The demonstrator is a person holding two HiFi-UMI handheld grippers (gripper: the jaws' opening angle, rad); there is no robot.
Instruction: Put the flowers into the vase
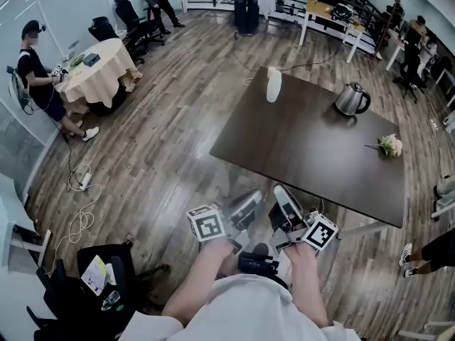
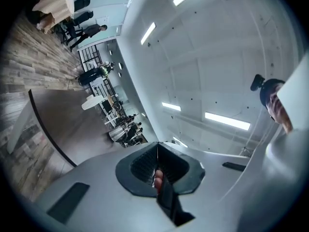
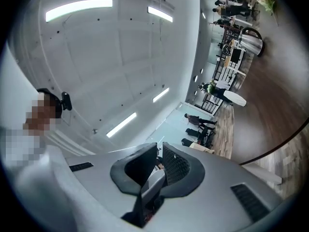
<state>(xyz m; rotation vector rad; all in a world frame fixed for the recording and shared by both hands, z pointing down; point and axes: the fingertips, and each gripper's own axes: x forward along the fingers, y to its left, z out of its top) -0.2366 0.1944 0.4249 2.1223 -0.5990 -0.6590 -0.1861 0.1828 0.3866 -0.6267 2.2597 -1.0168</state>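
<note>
Close in front of the person's body, the left gripper [image 1: 253, 197] and the right gripper [image 1: 280, 192] are held side by side, tips angled toward each other. In each gripper's own view the jaws are pressed together, the left gripper [image 2: 157, 164] and the right gripper [image 3: 160, 164] both carrying nothing. Just ahead of both tips starts the near edge of the dark table [image 1: 306, 151]. The flowers [image 1: 389, 145], a small pale bunch, lie flat on the tabletop ahead and well to the right of the right gripper, near the table's right side. Farther on, the metal kettle [image 1: 351, 99] stands ahead-right of both claws. Farthest, at the table's far edge roughly straight ahead of the grippers, the white vase [image 1: 273, 84] stands upright, well apart from the flowers.
</note>
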